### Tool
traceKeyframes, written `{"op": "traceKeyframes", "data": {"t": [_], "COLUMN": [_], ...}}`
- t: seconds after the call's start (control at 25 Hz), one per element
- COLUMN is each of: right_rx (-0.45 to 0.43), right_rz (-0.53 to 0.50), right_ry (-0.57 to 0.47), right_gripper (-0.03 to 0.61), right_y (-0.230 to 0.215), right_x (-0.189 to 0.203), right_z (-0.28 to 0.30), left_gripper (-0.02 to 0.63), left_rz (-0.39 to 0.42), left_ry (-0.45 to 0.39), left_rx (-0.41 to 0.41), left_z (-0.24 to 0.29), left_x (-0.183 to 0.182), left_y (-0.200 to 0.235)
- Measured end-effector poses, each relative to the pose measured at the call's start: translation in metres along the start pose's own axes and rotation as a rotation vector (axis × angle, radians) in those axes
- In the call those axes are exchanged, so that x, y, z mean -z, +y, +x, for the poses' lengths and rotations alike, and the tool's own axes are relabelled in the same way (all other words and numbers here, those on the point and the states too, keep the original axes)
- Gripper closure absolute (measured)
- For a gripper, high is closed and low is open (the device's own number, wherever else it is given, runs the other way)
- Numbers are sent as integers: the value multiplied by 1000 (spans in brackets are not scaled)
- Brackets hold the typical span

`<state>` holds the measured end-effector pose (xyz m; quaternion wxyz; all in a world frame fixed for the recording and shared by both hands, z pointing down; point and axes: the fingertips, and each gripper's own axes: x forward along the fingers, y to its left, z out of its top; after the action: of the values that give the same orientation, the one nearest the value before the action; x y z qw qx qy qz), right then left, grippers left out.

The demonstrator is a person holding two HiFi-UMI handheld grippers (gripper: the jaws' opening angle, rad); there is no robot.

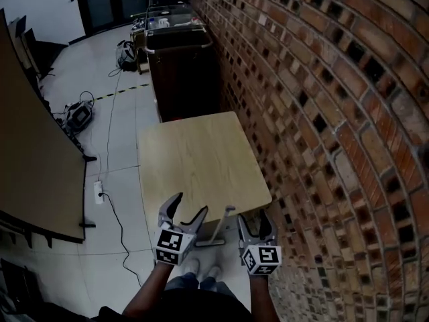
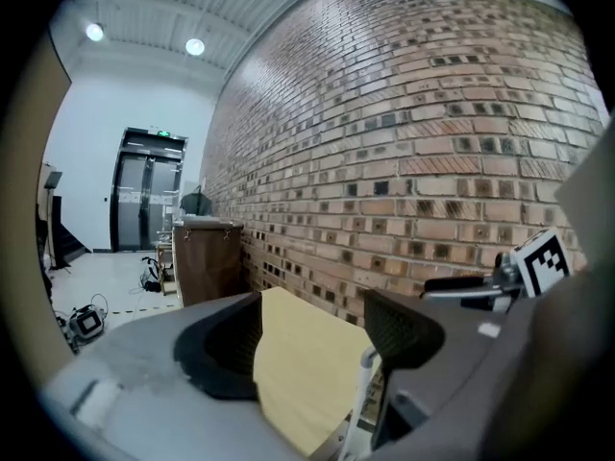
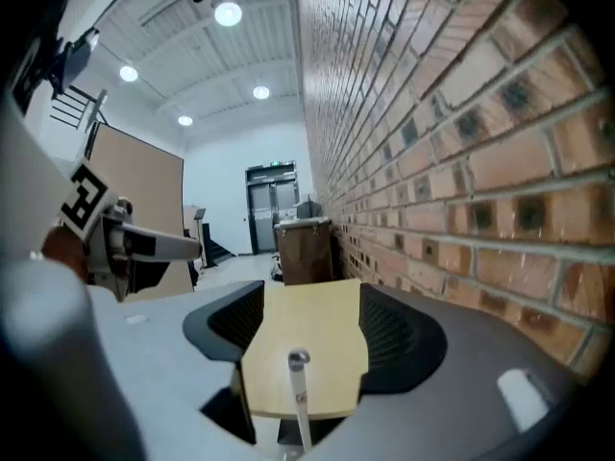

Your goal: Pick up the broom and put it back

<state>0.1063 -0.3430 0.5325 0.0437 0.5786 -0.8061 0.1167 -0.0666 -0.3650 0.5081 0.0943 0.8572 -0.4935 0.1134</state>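
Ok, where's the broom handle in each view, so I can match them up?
Head view: the broom handle is low centre, slanting at the near edge of the wooden table.
Left gripper view: the handle is at the bottom, right of centre, beside the table's corner.
Right gripper view: the handle is bottom centre, in front of the table.
Shared landmark: the wooden table beside the brick wall.

No lettering, label, brand or number is legible on anything here.

Lab hall, brick wall (image 1: 322, 106), cabled equipment (image 1: 80, 115)
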Motion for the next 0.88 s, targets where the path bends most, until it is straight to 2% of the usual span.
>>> {"op": "traceKeyframes", "data": {"t": [0.2, 0.36, 0.52, 0.68, 0.76, 0.88], "right_rx": [54, 46, 77, 187, 227, 257], "right_rz": [-1, -12, -56, -93, -127, -148], "right_ry": [-201, -251, -279, -315, -295, -243], "right_gripper": [243, 232, 232, 233, 235, 249], "right_y": [14, 29, 38, 35, 37, 43], "right_x": [-89, -126, -138, -142, -138, -122], "right_z": [-33, -44, -58, -83, -94, -105], "left_gripper": [279, 279, 279, 279, 279, 279], "left_rz": [54, 51, 60, 86, 105, 119], "left_ry": [-107, -173, -207, -214, -233, -218], "left_rx": [4, 24, 33, 39, 28, 39], "left_z": [-19, -34, -48, -61, -70, -74], "left_x": [-53, -87, -97, -102, -101, -85], "left_y": [-10, -20, -21, -23, -23, -23]}}
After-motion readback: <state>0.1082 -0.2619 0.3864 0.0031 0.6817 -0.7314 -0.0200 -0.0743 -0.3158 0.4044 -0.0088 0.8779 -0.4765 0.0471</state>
